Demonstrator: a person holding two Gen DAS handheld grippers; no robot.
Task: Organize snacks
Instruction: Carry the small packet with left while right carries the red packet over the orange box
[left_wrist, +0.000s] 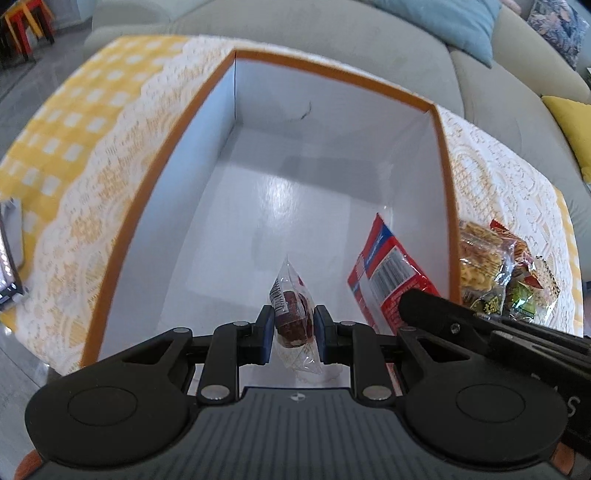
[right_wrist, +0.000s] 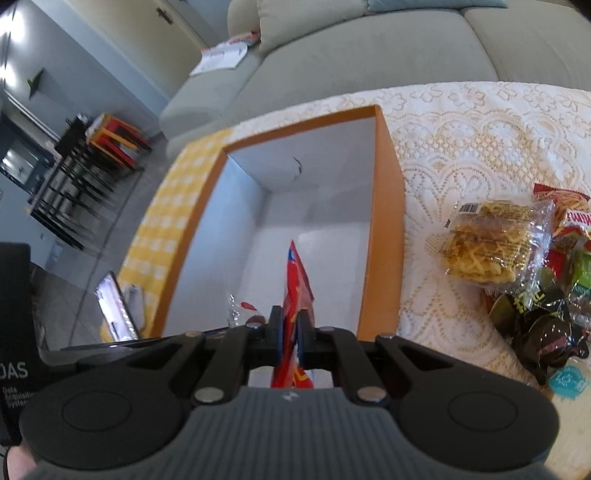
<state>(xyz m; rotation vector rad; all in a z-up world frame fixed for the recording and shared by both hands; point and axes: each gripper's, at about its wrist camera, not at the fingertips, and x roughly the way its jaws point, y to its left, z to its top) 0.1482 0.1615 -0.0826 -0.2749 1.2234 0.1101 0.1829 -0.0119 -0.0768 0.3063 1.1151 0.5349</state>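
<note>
1. Box (left_wrist: 439, 122) is open-topped and I see its white floor bare, so there's straight-down room inside for both claws.
2. Orange rim walls all four sides; I can only enter from above.
3. Left claw (left_wrist: 293, 326) and right claw (right_wrist: 290, 326) hang close together over the near end; the red packet (left_wrist: 384, 266) stands just beside the clear-wrapped snack (left_wrist: 291, 314).
4. Snack pile (right_wrist: 517, 258) crowds the table (right_wrist: 461, 122) right of the box.
5. The far lace strip is open.

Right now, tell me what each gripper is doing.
Left gripper: closed on a clear snack packet over the box.
Right gripper: closed on a red snack bag over the same box.
</note>
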